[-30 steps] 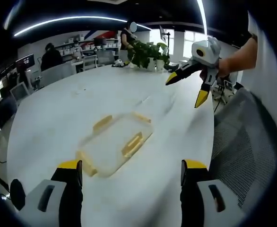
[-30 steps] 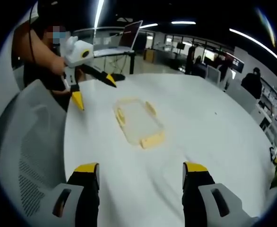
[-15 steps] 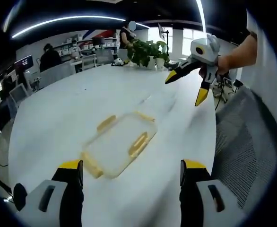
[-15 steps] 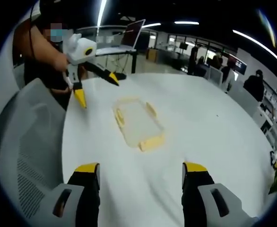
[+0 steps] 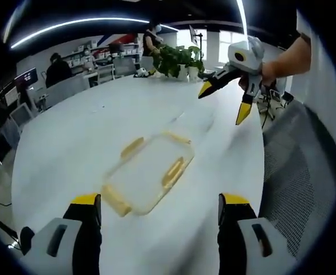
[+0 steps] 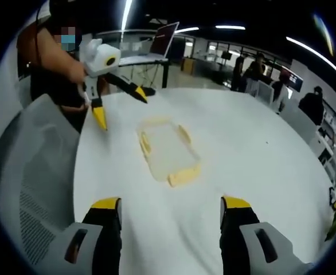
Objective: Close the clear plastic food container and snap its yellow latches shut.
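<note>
A clear plastic container (image 5: 151,171) with yellow latches (image 5: 172,172) on its sides and ends lies flat on the white table (image 5: 70,137). Its lid looks to be resting on it. My left gripper (image 5: 159,201) is open, held above the table just short of the container's near end. It also appears as the left gripper (image 6: 121,110) in the right gripper view, beyond the container (image 6: 165,150). My right gripper (image 6: 171,203) is open too and hovers a little back from the container's other end. The right gripper (image 5: 224,103) hangs in the air with nothing between its jaws.
A grey mesh chair (image 5: 297,177) stands at the table's edge beside the person, whose arm (image 5: 285,60) holds the right gripper. A potted plant (image 5: 176,60) sits at the table's far end. A laptop on a stand (image 6: 156,46) and seated people lie beyond.
Both views have drifted slightly, so the container sits a touch closer to the left gripper. Both grippers stay open and the container has not moved on the table.
</note>
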The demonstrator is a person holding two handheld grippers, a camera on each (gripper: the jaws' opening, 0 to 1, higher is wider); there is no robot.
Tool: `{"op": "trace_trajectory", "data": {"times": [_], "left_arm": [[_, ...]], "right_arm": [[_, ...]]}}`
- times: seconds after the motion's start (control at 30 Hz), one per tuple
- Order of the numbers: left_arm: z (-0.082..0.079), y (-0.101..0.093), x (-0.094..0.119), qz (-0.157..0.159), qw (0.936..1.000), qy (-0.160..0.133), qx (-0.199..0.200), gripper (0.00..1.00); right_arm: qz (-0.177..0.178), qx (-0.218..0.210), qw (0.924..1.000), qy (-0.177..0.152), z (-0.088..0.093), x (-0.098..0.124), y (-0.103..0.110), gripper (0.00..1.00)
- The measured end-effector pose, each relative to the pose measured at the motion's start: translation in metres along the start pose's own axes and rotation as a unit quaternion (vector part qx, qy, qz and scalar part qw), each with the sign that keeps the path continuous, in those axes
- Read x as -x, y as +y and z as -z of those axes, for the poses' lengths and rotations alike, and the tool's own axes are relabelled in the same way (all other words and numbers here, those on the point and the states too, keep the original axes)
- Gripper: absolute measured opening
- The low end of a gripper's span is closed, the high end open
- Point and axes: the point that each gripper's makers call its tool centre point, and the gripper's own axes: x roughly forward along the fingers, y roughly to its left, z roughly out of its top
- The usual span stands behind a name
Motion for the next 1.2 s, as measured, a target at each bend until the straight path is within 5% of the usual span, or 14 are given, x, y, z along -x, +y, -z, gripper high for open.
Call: {"op": "trace_trajectory", "data": {"times": [1.2], "left_arm": [[0.008, 0.021, -0.013, 0.028, 0.9971, 0.041, -0.058, 0.8]], "right_arm": [[-0.039, 0.027, 0.9987, 0.017, -0.011, -0.029, -0.007, 0.66]]}}
